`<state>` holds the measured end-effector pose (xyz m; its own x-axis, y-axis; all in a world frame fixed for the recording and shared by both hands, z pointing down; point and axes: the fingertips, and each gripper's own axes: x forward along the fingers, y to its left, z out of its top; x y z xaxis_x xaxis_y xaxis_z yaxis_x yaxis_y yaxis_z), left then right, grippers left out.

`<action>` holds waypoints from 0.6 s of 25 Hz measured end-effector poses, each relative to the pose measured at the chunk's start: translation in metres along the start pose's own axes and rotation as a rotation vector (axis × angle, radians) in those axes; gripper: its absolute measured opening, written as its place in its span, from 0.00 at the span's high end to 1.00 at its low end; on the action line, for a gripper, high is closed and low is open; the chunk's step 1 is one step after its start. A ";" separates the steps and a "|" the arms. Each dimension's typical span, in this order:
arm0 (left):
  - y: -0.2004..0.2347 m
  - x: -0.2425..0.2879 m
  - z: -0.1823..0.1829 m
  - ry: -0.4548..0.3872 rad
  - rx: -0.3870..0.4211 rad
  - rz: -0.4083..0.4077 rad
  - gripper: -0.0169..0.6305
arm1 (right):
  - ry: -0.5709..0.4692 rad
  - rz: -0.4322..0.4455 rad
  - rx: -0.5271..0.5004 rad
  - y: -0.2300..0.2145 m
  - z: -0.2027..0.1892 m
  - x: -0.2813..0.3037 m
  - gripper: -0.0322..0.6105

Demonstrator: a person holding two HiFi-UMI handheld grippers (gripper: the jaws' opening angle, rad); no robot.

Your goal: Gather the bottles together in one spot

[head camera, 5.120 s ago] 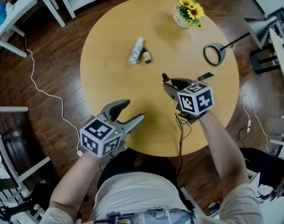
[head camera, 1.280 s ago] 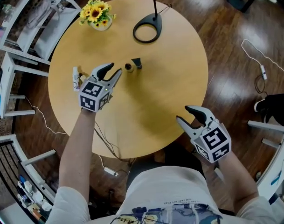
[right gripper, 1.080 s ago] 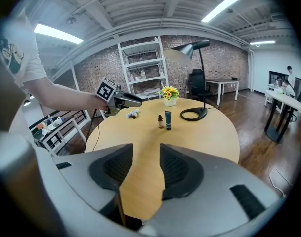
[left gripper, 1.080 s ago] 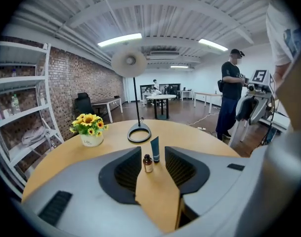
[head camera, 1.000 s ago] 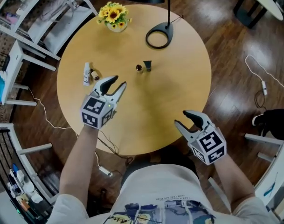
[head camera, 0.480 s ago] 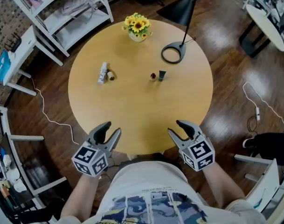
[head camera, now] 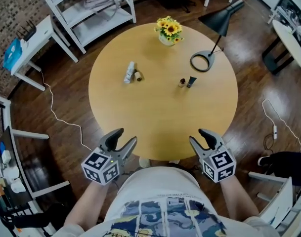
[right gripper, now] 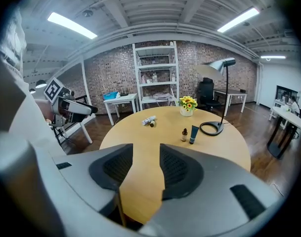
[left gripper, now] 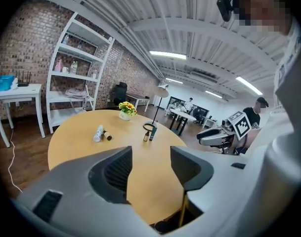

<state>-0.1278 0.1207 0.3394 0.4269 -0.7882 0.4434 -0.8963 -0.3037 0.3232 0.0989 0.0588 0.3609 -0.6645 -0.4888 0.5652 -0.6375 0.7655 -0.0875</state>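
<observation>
Gathering unfinished: white bottle [head camera: 129, 72] far left, tube [head camera: 191, 81] by lamp [head camera: 220, 18]; we hover both at table [head camera: 160, 122] edge; left gripper [head camera: 126, 136] just opening, empty, likely readying next pick; right gripper [head camera: 197, 136] half-open, empty

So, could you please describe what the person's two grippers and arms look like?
The left gripper and right gripper are grey, each with two curved fingers lined with dark ribbed pads and a white cube bearing black square markers. The left one's fingers have just been opening, nothing between them. The person wears a white T-shirt with a blue print; the forearms are bare.
</observation>
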 end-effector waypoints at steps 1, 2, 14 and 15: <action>0.004 -0.002 0.000 0.001 0.000 -0.012 0.64 | -0.001 -0.005 0.002 0.005 0.002 0.001 0.64; 0.007 -0.004 0.000 0.002 -0.001 -0.021 0.62 | -0.003 -0.009 0.006 0.009 0.003 0.002 0.64; 0.073 0.062 0.028 0.049 0.003 -0.096 0.59 | 0.013 -0.144 0.130 0.015 -0.020 -0.023 0.64; 0.082 0.075 0.031 0.062 -0.006 -0.099 0.60 | 0.010 -0.154 0.141 0.013 -0.022 -0.024 0.64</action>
<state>-0.1726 0.0200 0.3731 0.5204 -0.7196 0.4598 -0.8486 -0.3756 0.3727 0.1152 0.0900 0.3639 -0.5514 -0.5911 0.5887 -0.7800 0.6155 -0.1127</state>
